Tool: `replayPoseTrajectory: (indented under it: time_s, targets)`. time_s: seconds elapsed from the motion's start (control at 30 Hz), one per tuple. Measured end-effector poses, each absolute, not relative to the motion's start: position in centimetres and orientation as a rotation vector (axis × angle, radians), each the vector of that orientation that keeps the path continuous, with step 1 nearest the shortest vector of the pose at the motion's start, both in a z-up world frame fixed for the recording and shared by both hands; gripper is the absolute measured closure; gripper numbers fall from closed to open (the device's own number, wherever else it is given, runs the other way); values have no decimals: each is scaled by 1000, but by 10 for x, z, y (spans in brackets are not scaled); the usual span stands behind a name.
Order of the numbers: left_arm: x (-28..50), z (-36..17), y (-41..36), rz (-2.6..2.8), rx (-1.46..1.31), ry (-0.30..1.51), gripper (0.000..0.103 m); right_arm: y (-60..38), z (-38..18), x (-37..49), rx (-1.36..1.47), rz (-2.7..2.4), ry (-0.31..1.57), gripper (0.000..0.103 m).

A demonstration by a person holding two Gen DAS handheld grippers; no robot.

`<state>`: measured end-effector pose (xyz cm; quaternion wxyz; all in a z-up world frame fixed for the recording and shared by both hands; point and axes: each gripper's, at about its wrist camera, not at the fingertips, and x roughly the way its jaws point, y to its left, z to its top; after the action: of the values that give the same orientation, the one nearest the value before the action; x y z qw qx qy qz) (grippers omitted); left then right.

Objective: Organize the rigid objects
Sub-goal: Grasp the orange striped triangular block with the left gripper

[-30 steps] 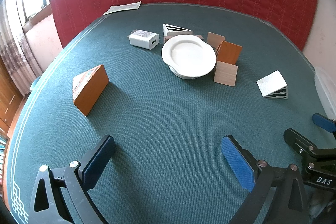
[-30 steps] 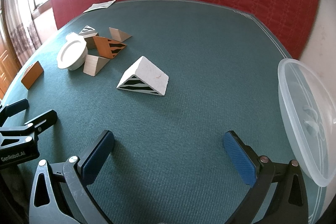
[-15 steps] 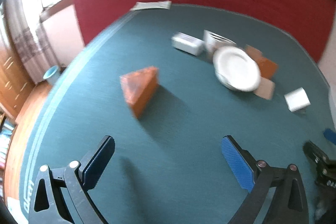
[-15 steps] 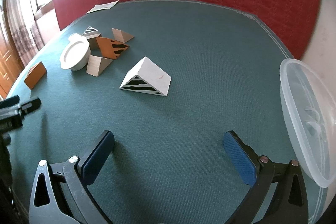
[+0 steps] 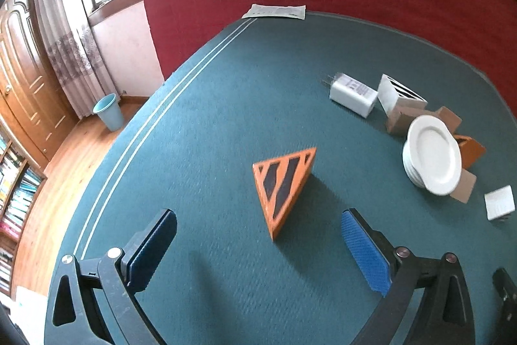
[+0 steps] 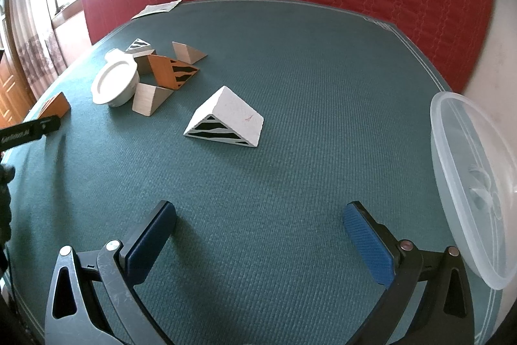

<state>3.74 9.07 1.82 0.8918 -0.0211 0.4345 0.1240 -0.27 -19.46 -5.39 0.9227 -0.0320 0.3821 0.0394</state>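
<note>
Orange wedge block [image 5: 284, 186] with dark stripes lies alone on the green surface [image 5: 206, 125], just ahead of the left tool [image 5: 258, 244] and roughly centred between its spread, empty fingers. Right tool [image 6: 260, 235] also wide open, holding nothing; white striped wedge [image 6: 226, 118] sits ahead of it, apart. Further back: stack of white plates [image 6: 113, 83] with plain wooden wedges [image 6: 150, 99] and another orange striped wedge [image 6: 171, 71] close around it. White charger [image 5: 353, 92] near that cluster. Clear plastic lid [image 6: 475, 183] at the surface's right edge.
</note>
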Motion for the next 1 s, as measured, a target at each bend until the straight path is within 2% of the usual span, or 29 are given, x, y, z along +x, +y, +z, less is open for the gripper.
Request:
replayPoseTrajectory:
  time_s: [0.07,0.3,0.73,1.0]
  targets:
    - [42,19,91,258,-46,905,8,-195,-54,-3,-66,81,785,0]
    - [51,20,94,226,-75,890,15,-195,-53,-3,-63,83,784,0]
    - [49,17,86,154,-85,847,61,-203,-45,-9,32,172,732,3]
    - [48,18,86,141,-101,837,62,-204,-29,-8,62,239,678,6]
